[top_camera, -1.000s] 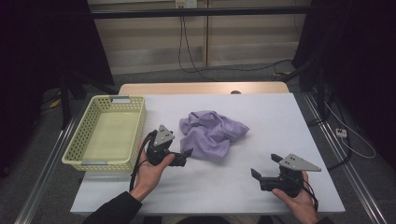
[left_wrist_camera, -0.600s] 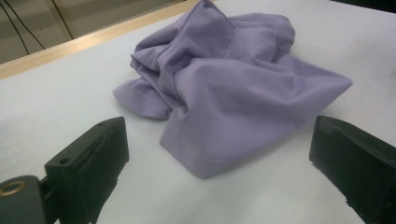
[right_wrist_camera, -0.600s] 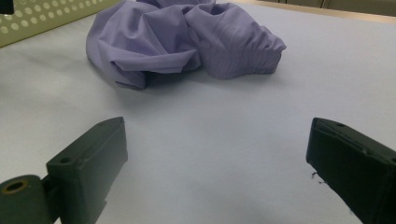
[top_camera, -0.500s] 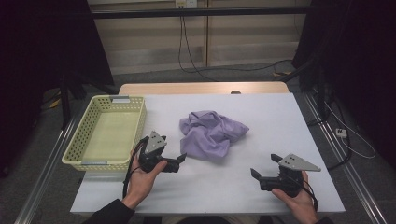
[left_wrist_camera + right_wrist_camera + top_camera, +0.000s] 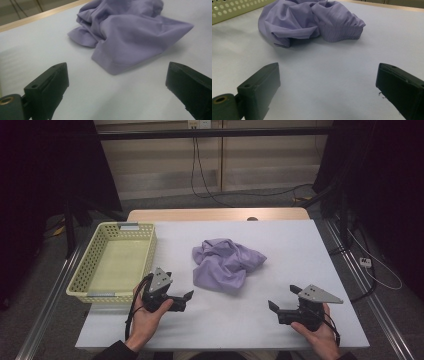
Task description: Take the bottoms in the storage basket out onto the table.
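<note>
Both black two-jaw grippers are held low over the white table top near its front edge, and both are seen spread wide with nothing between the jaws. Left black gripper is gripped by the person's left hand just beside the front corner of the pale yellow perforated plastic basket, its jaws turned toward the middle of the table. Right black gripper is gripped by the right hand well apart from it, at the front right, a grey three-cornered plate carried on top.

Between and beyond them, a crumpled lilac fabric garment is found lying in a heap at the table's centre, untouched. From the left gripper view a folded hem of the cloth is faced closely; from the right gripper view the bunched heap is seen farther off, the basket wall showing at the upper left.
</note>
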Tool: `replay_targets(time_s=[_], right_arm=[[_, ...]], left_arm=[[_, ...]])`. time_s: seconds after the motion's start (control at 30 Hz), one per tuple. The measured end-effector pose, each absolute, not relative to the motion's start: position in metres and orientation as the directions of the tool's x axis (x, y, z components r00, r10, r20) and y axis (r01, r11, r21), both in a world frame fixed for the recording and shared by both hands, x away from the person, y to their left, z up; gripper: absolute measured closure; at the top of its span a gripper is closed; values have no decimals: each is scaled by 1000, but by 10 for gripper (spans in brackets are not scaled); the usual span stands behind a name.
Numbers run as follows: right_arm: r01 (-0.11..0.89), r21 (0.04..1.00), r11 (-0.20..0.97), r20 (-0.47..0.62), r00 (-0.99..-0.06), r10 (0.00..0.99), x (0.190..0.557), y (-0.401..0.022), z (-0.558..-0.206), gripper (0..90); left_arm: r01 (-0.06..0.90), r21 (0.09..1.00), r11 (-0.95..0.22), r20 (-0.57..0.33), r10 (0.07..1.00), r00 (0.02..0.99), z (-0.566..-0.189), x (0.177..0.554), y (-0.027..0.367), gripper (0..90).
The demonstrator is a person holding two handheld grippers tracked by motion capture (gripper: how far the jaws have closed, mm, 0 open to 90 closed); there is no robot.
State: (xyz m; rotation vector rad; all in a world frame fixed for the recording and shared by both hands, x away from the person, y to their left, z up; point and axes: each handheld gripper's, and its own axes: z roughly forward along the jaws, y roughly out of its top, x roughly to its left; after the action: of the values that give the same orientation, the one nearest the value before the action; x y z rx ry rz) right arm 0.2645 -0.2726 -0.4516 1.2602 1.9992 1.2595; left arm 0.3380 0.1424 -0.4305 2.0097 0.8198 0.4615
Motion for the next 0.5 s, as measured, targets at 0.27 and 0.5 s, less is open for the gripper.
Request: replay_targets(time_s=[0.27, 0.5], right_arm=[[455, 876, 162, 85, -475, 876, 265, -273, -452, 57], [453, 877, 161, 87, -479, 873, 264, -272, -451, 57]], left_arm=[[397, 824, -404, 10, 712, 703, -443, 333, 154, 50], [408, 823, -395, -2, 716, 698, -450, 332, 162, 49]])
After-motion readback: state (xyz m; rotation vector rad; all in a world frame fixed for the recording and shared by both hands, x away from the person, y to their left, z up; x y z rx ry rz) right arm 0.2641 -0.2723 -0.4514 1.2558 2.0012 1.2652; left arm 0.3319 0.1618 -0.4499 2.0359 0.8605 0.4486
